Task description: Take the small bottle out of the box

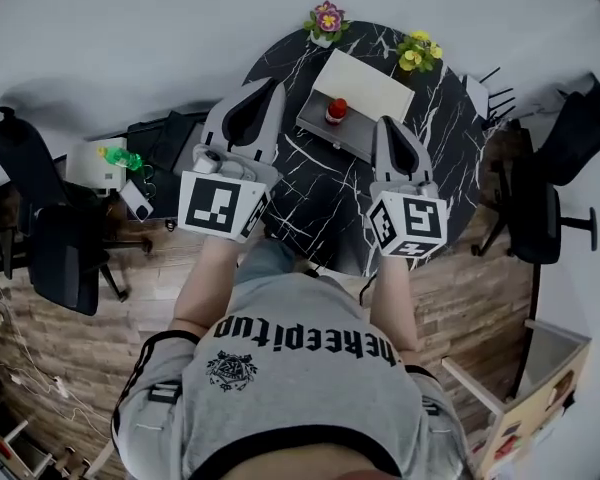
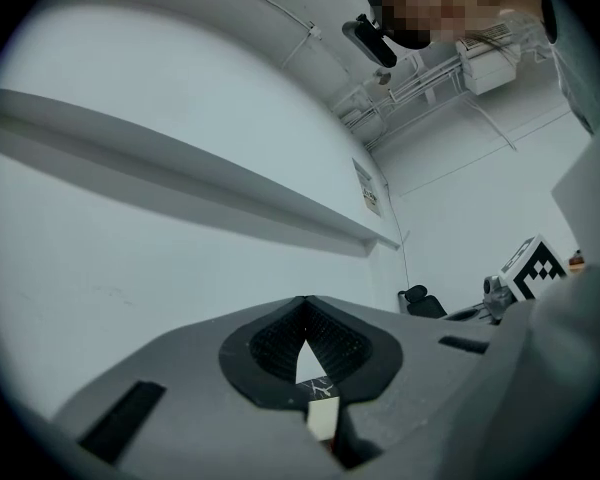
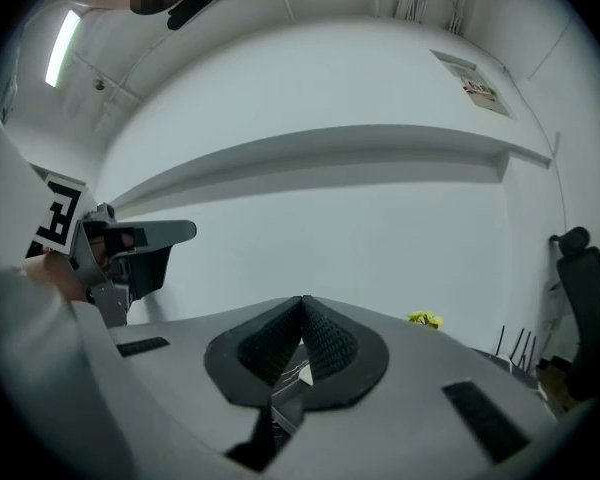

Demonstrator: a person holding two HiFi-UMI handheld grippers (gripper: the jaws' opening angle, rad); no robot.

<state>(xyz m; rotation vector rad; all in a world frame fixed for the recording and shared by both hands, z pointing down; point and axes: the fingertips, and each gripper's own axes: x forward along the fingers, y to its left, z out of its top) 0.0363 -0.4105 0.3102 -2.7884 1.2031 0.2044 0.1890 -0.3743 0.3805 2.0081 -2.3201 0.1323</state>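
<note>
A small bottle (image 1: 336, 109) with a red cap stands upright in an open grey box (image 1: 323, 128). The box's white lid (image 1: 370, 86) is folded back behind it, and it rests on a round black marble table (image 1: 320, 188). My left gripper (image 1: 276, 84) hovers left of the box, its jaws closed and empty, tips level with the box's far edge. My right gripper (image 1: 388, 121) is just right of the box, also shut with nothing in it. In both gripper views the pads meet at the tip, on the left gripper (image 2: 302, 303) and on the right gripper (image 3: 302, 300).
Two flower pots stand at the table's far edge, pink (image 1: 327, 20) and yellow (image 1: 419, 52). A black chair (image 1: 50, 238) is on the left and another (image 1: 545, 193) on the right. A green bottle (image 1: 123, 157) lies on a low stand to the left.
</note>
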